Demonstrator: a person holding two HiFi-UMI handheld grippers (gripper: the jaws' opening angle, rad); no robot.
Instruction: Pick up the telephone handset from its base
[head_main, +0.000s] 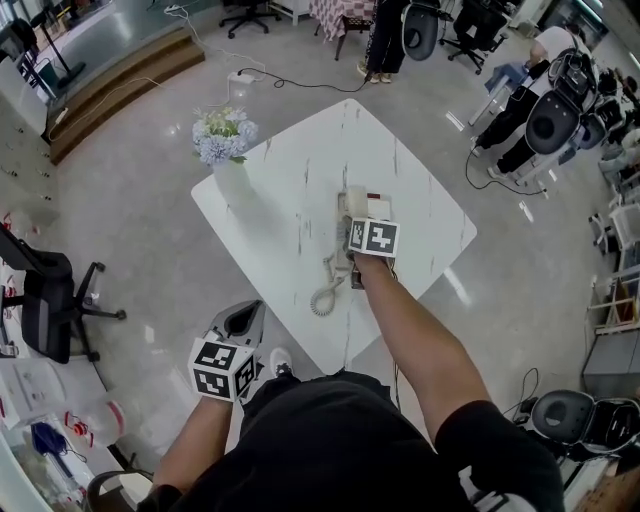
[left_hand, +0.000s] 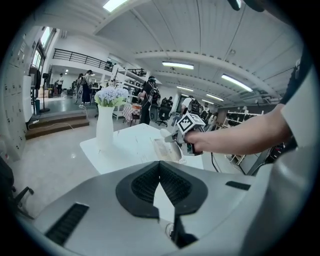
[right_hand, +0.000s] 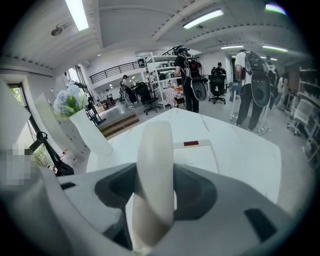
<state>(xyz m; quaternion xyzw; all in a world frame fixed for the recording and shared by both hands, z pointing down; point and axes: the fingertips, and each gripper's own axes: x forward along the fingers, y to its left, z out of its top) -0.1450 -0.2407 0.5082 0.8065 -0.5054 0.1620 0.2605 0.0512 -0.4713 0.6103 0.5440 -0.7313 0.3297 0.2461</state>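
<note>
No words, numbers or brand names can be read anywhere. The cube on the left gripper (head_main: 243, 316) and the cube on the right gripper (head_main: 352, 212) carry black-and-white square markers, which are patterns and not letters. A small red label (right_hand: 191, 143) sits on the telephone base (right_hand: 197, 159); any print on it is too small to make out.
</note>
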